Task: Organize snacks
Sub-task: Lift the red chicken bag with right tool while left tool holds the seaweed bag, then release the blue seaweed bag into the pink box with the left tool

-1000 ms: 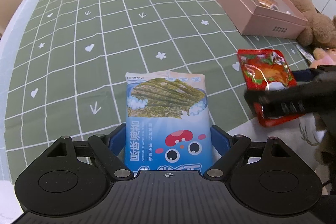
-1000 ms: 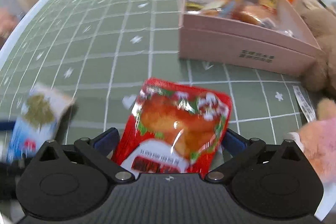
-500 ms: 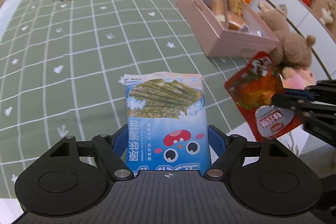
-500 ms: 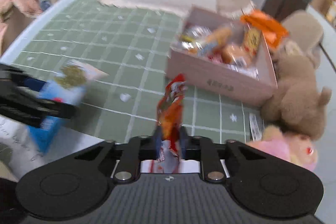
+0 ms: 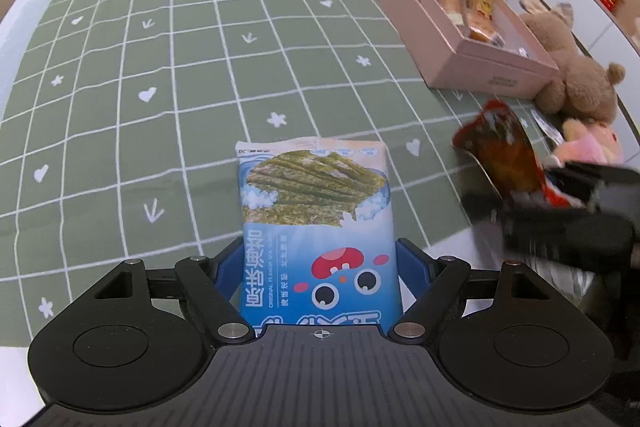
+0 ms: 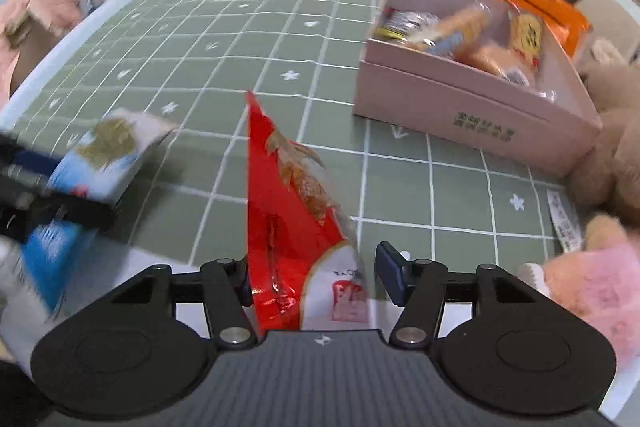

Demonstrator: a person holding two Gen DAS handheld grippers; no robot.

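Tongs first, from the left wrist view: the left tongs (image 5: pixel 320 267) are clenched on the blue seaweed packet (image 5: pixel 316 223), its two edges pressed between the blue pads (image 5: pixel 414 267). The packet lies flat along the fingers, above the green checked cloth (image 5: pixel 160 87) that covers the surface. At the right edge the right tongs (image 5: pixel 560 223) appear blurred, with the red snack pouch (image 5: pixel 506 155) sticking up from them. Farther back on the cloth stands the pink box (image 5: pixel 472 63) with snacks inside, a brown teddy bear (image 5: pixel 576 83) just beside it and a pink plush toy (image 5: pixel 592 147) nearer the camera.

From the right wrist view, the red snack pouch (image 6: pixel 292 219) stands on edge, tilted, against the left finger; the right pad (image 6: pixel 394 273) stands apart from it, so whether these tongs are truly grasping the pouch I cannot tell. The pink box (image 6: pixel 472 107) sits ahead to the right, open and full of wrapped snacks. To the left, blurred, the seaweed packet (image 6: pixel 108 155) shows in the left tongs (image 6: pixel 44 203).
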